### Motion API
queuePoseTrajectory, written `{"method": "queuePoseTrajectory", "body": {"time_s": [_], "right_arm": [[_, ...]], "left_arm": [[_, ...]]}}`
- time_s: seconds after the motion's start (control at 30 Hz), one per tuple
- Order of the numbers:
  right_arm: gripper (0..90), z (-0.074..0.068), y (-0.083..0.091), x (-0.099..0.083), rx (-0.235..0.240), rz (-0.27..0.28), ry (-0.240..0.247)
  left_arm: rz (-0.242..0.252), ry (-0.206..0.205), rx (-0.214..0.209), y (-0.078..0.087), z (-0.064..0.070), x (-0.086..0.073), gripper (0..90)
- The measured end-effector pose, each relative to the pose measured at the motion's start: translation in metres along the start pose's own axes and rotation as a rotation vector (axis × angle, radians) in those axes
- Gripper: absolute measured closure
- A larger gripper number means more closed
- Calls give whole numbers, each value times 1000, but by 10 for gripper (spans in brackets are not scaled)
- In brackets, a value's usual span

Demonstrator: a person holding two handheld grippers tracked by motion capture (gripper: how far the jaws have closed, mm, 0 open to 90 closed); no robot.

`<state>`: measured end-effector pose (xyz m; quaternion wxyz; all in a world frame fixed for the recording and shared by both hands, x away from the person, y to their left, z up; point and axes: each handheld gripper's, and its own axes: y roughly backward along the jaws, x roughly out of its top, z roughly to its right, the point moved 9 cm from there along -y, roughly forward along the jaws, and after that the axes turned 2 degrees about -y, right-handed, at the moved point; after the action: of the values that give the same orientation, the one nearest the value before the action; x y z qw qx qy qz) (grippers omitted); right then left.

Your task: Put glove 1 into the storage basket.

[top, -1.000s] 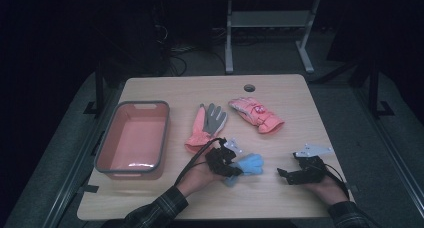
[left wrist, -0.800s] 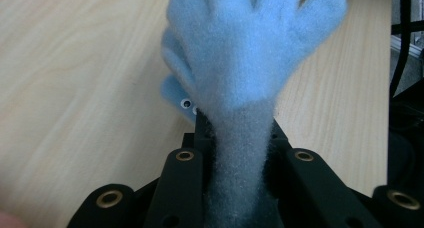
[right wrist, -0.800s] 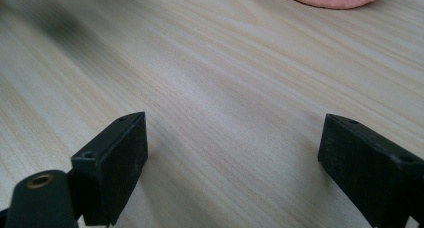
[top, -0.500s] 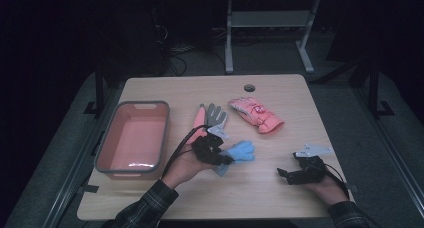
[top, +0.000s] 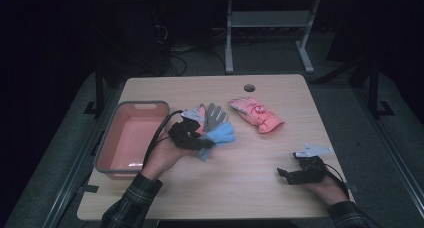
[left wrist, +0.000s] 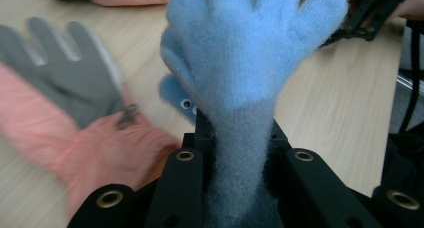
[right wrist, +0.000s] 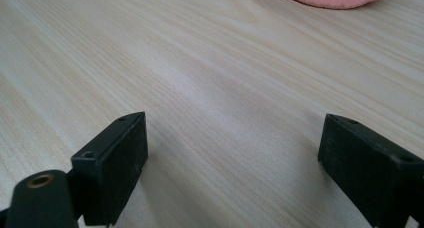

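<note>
Nearest, the right gripper [top: 286, 174] is rested low on the table [top: 250, 183] at its right front, held by a hand [top: 327, 188]; its jaws are spread wide with bare wood between them, and nothing is touched. Farther left, the left gripper [top: 207, 144] is seen clamped on the cuff of a blue glove [left wrist: 250, 53], whose fuzzy fingers fan out beyond the jaws, above the table. The cuff's end is hidden between the jaws. Under and just behind the blue glove, a pink-and-grey glove [top: 212, 119] is laid flat, partly covered by the left gripper and blurred in the left gripper view. A pink bin [top: 127, 138] is set just left of that hand. Farther back, right of centre, a pink mitten [top: 257, 115] is laid well apart from both grippers; merely its edge is caught, cut off, in the right gripper view.
</note>
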<state>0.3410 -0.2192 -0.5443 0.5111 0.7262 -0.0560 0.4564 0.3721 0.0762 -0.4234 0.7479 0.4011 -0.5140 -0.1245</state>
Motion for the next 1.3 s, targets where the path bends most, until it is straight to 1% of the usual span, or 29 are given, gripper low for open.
{"method": "queuePoseTrajectory", "body": {"time_s": [0.03, 0.07, 0.13, 0.17, 0.27, 0.3, 0.33, 0.37, 0.47, 0.5, 0.53, 0.6, 0.63, 0.67, 0.73, 0.77, 0.8, 0.83, 0.87, 0.93, 1.03, 1.2, 1.3], "right_arm": [[117, 0, 0, 0, 0, 0, 0], [117, 0, 0, 0, 0, 0, 0], [117, 0, 0, 0, 0, 0, 0], [117, 0, 0, 0, 0, 0, 0], [117, 0, 0, 0, 0, 0, 0], [117, 0, 0, 0, 0, 0, 0], [117, 0, 0, 0, 0, 0, 0], [117, 0, 0, 0, 0, 0, 0], [117, 0, 0, 0, 0, -1, 0], [117, 0, 0, 0, 0, -1, 0], [117, 0, 0, 0, 0, 0, -1], [117, 0, 0, 0, 0, 0, -1], [117, 0, 0, 0, -1, 0, -1], [117, 0, 0, 0, -1, 0, -4], [117, 0, 0, 0, -1, 1, -4], [117, 0, 0, 0, -2, 1, -4], [117, 0, 0, 0, -2, 1, -4], [117, 0, 0, 0, -2, 1, -4], [117, 0, 0, 0, -2, 1, -4], [117, 0, 0, 0, -2, 1, -3], [117, 0, 0, 0, -2, 1, -4], [117, 0, 0, 0, -2, 1, -4], [117, 0, 0, 0, -2, 1, -4]], "left_arm": [[0, 0, 0, 0, 0, 0, 766], [6, 10, 22, 8, -7, -2, 766], [24, 36, 37, 15, -14, -3, 766], [26, 36, 43, 19, -17, -4, 766], [25, 47, 69, 30, -28, -8, 766], [29, 57, 77, 33, -32, -10, 766], [29, 57, 77, 33, -32, -10, 766], [28, 67, 97, 40, -39, -14, 766], [29, 92, 127, 50, -50, -21, 765], [29, 92, 127, 50, -50, -21, 766], [20, 102, 145, 58, -57, -28, 766], [26, 127, 170, 64, -64, -33, 766], [26, 127, 170, 64, -64, -33, 766], [22, 142, 190, 70, -71, -40, 765], [17, 157, 211, 75, -77, -47, 765], [17, 157, 211, 75, -77, -47, 765], [12, 171, 233, 79, -84, -53, 765], [12, 171, 233, 79, -84, -53, 765], [-1, 180, 257, 83, -91, -61, 765], [-9, 195, 277, 87, -98, -69, 765], [-30, 226, 316, 92, -108, -82, 765], [-43, 281, 343, 94, -124, -99, 764], [-64, 301, 359, 94, -133, -110, 763]]}}
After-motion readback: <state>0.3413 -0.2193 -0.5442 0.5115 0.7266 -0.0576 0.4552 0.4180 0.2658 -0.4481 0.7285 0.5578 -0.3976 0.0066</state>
